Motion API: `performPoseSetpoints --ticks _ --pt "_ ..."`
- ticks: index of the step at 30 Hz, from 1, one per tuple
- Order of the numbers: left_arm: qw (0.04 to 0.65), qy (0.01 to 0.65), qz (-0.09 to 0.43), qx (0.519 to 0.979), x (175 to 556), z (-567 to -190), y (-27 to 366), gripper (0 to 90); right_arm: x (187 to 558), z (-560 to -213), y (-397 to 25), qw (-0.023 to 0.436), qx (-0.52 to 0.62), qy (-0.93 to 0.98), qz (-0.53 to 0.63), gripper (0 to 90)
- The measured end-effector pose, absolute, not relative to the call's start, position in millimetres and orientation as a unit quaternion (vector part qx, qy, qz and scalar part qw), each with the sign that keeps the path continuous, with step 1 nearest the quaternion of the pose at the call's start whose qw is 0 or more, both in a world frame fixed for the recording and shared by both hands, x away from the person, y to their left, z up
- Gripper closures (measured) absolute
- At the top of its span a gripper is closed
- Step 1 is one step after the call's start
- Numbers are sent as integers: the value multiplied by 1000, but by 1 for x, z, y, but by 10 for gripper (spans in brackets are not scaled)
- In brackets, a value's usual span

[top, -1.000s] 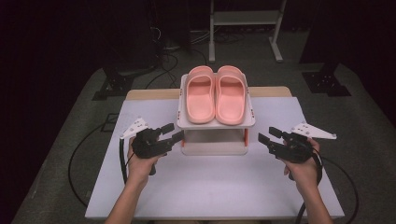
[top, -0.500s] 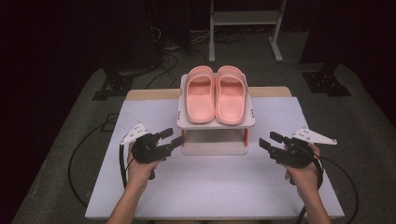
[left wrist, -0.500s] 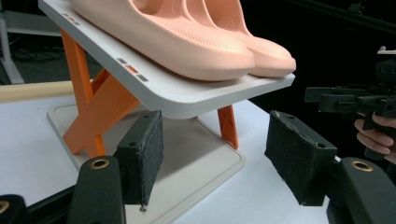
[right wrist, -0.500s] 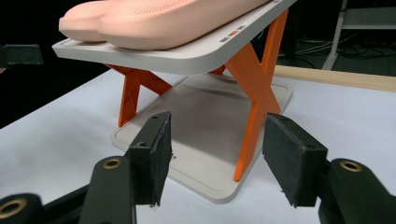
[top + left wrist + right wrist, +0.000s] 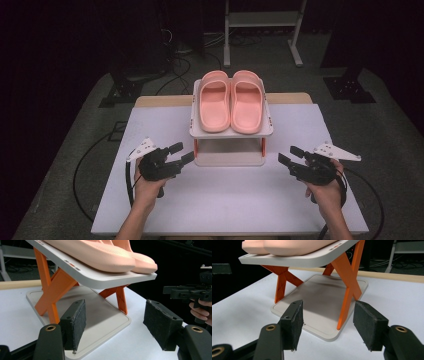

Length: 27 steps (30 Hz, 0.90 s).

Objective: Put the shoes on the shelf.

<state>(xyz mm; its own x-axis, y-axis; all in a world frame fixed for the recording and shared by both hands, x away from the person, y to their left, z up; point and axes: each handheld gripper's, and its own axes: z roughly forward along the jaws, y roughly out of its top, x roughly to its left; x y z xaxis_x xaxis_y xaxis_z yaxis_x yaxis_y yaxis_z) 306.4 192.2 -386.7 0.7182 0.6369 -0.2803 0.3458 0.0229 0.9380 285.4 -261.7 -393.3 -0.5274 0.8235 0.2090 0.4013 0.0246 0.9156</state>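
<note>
A pair of pink slippers (image 5: pixel 232 100) lies side by side on the top shelf (image 5: pixel 267 131) of a small white rack with orange X-shaped legs (image 5: pixel 53 287). The rack's base plate (image 5: pixel 230 159) rests on the white table (image 5: pixel 225 205). My left gripper (image 5: pixel 181 152) hovers open just left of the rack's front, jaws pointing at it, nothing between the pads (image 5: pixel 75 325). My right gripper (image 5: pixel 290 154) mirrors it on the right side, open and empty, pads (image 5: pixel 369 325) apart. In the left gripper view, the right gripper (image 5: pixel 168 291) shows beyond the rack.
A wooden strip (image 5: pixel 160 100) runs along the table's far edge. Behind the table, a metal stand (image 5: pixel 260 20), cables (image 5: pixel 180 50) and black floor bases (image 5: pixel 350 85) sit on the grey floor. Gripper cables (image 5: pixel 90 165) trail off both table sides.
Both grippers have drifted slightly back toward the near edge of the table, still open. The rack and slippers have not moved.
</note>
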Motion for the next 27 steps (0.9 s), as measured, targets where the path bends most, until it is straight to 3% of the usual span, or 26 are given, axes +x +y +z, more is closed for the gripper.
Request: performPoseSetpoints --ticks 27 --pt "607 360 132 696 287 -413 206 246 266 -424 -276 197 456 688 528 349"
